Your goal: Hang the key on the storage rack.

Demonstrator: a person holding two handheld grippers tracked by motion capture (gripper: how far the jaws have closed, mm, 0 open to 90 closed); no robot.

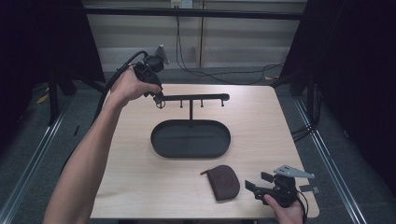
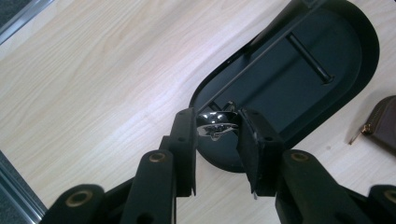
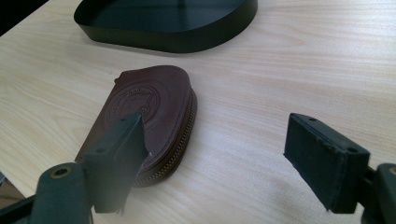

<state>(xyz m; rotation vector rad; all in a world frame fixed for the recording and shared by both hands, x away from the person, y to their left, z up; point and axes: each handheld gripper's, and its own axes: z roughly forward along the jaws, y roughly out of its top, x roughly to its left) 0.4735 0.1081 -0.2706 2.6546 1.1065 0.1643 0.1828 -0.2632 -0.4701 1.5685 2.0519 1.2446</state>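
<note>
A black stand has an oval tray (image 1: pixel 154 140) as its base and a post that carries a crossbar (image 1: pixel 201 98) with small hooks. My left gripper (image 1: pixel 159 99) is raised at the bar's left end, shut on a small shiny metal ring (image 1: pixel 160 104). In the left gripper view the ring (image 2: pixel 212 127) sits pinched between the pads of that gripper (image 2: pixel 215 136), above the tray (image 2: pixel 364 60). A brown leather zip pouch (image 1: pixel 225 182) lies flat near the table's front edge. My right gripper (image 1: pixel 259 183) stands open just right of the pouch (image 3: pixel 154 102), with nothing between its fingers.
The light wooden table (image 1: pixel 261 121) has bare surface to the left and right of the stand. The tray (image 3: pixel 177 39) lies beyond the pouch in the right gripper view. Cables run across the floor behind the table, and dark floor rails flank both sides.
</note>
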